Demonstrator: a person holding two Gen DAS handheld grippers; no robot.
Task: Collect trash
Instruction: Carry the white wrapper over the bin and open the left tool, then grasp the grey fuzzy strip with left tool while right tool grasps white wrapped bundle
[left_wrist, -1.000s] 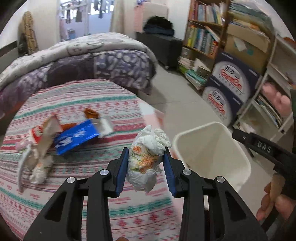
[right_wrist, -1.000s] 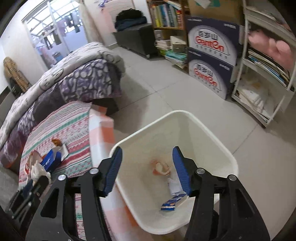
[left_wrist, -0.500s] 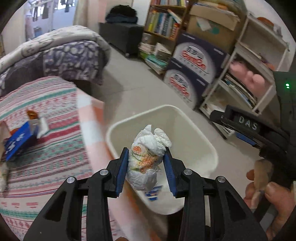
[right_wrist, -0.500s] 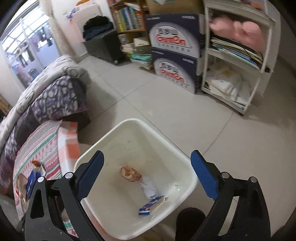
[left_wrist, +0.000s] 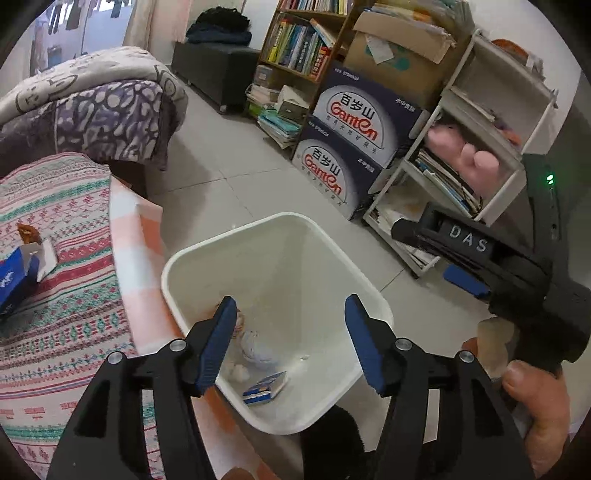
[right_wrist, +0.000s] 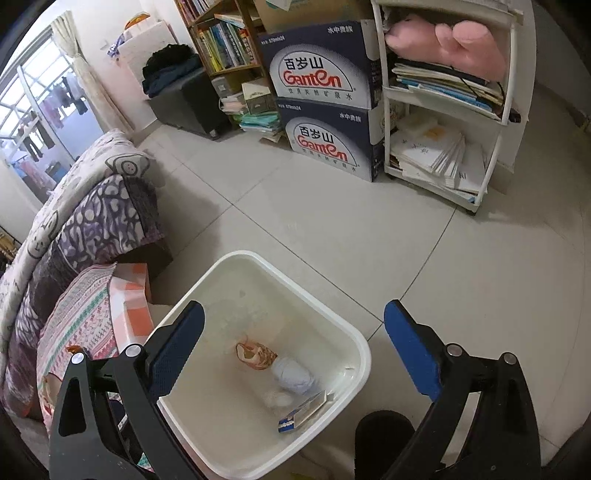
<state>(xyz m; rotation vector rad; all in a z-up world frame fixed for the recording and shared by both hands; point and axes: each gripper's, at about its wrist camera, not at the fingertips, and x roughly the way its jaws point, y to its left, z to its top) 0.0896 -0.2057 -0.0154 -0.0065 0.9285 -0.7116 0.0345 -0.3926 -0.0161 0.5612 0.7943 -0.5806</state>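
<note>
The room has a pale tiled floor (right_wrist: 332, 229), with a bed under a purple patterned quilt (right_wrist: 96, 221) on one side and bookshelves with blue-and-white cardboard boxes (right_wrist: 325, 140) along the far wall. Nearer stands a low table covered by a striped woven cloth (left_wrist: 62, 302), and just beside its edge is a white rectangular plastic bin (right_wrist: 360, 354) on the floor. At the bottom of the bin lie a crumpled white wad (right_wrist: 293, 374), an orange-printed wrapper (right_wrist: 256, 354) and a small blue-and-white flat carton (right_wrist: 303, 411), close together. Near the far-left edge of the table a blue cardboard box (left_wrist: 16, 275) with a white flap is not yet collected, and a small brown scrap (left_wrist: 27, 232) lies just behind it. The left gripper (left_wrist: 291, 341) hangs over the bin; its jaws are opening and nothing is between them. The right gripper (right_wrist: 293, 354), seen from the side in the left view, is spread very wide over the same bin and also holds nothing. I judge the blue box to be light and hollow, easy to crush, so it is best taken across its two flat long sides, not by the loose flap. The scrap is probably thin and soft, and it needs a low pinch at its middle.
</note>
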